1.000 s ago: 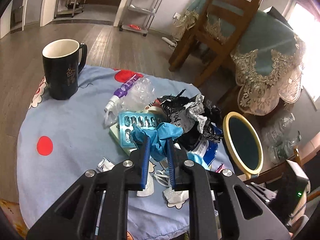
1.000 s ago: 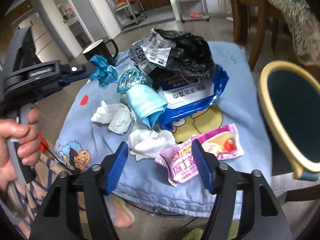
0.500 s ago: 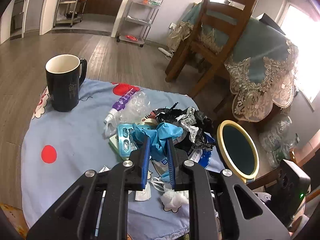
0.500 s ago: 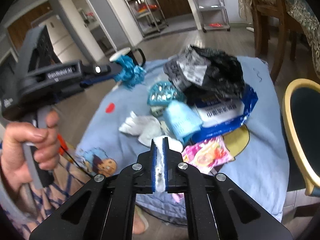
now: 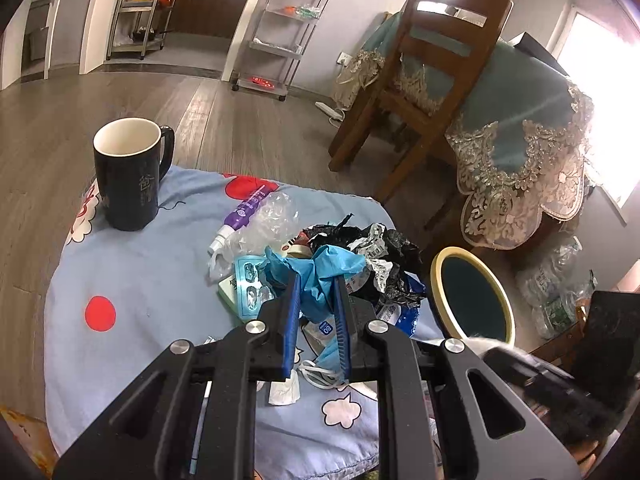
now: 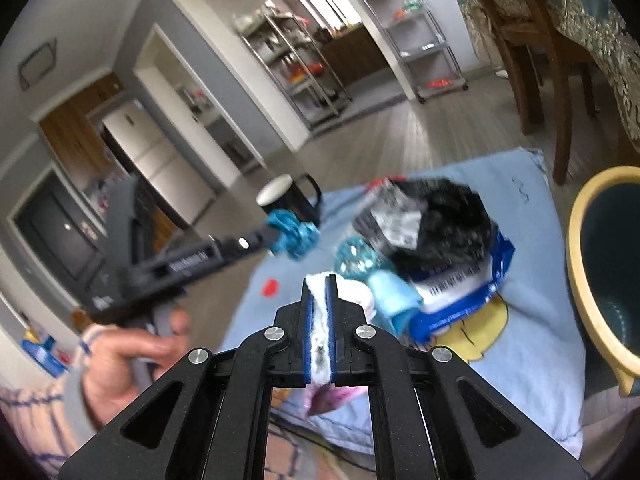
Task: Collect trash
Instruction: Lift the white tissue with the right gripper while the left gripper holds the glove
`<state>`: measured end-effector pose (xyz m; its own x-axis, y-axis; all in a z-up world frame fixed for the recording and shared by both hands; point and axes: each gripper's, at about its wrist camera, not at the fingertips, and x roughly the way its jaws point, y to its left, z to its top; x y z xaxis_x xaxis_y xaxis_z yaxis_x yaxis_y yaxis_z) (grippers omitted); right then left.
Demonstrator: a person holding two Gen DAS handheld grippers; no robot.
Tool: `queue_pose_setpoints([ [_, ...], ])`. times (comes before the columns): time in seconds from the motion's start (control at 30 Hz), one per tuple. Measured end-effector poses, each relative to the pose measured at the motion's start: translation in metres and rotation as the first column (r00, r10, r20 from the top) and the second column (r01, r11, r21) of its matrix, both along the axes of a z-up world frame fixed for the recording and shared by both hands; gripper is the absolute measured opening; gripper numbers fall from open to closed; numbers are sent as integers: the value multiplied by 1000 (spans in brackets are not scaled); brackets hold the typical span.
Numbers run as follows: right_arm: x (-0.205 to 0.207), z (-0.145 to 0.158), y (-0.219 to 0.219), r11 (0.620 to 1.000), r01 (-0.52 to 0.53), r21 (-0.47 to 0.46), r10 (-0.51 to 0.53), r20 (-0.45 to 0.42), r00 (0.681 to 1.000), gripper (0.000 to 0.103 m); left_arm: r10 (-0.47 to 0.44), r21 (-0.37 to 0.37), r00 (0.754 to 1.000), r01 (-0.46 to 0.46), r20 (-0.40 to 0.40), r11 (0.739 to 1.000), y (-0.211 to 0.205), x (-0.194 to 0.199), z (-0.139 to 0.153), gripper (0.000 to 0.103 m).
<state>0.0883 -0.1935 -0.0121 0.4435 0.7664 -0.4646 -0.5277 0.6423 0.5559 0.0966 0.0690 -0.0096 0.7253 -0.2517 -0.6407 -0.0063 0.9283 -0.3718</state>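
My left gripper point(image 5: 317, 280) is shut on a crumpled blue glove point(image 5: 324, 270) and holds it above the trash pile; it also shows in the right wrist view point(image 6: 294, 236). My right gripper point(image 6: 320, 280) is shut on a white tissue point(image 6: 319, 320), lifted above the blue cloth point(image 5: 140, 280). The pile holds a black plastic bag point(image 5: 384, 264), a blue wet-wipe pack point(image 6: 460, 292), a blister pack point(image 5: 248, 288), a face mask point(image 6: 394, 294), clear crumpled plastic point(image 5: 268, 220) and a purple tube point(image 5: 244, 212).
A black mug point(image 5: 130, 176) stands at the cloth's far left. A yellow-rimmed bin point(image 5: 472, 296) sits right of the pile, large in the right wrist view point(image 6: 584, 272). A wooden chair point(image 5: 424, 92) and lace-covered table point(image 5: 520, 140) stand behind.
My right gripper closed on the white tissue and lifted it off the cloth. My left gripper rose and pulled back with the blue glove.
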Motion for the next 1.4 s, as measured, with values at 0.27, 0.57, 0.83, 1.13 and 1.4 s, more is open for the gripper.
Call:
queue_pose_setpoints([
  [0.27,19,-22,-9,995,85,-59,-89,-63,994,7,-12,7,1000,12,3,1000,-6,0,2,15],
  [0.57,35,-79,-29,948,169,-271,-230,-213,949,21,-19,-1,1000,19,-7,1000,-8,-1,-1,16],
  [0.83,35,-82,-36,924,220,-314,-290,-197,936,23,-27,3,1000,27,-9,1000,-12,-1,-2,16],
  [1.13,35,-45,-34,923,253,-290,-278,-47,959,54,-19,3,1000,19,-7,1000,-8,-2,-2,15],
  [1.4,31,-44,-7,850,242,-467,-232,81,969,60,15,-3,1000,-15,-14,1000,3,-3,-4,16],
])
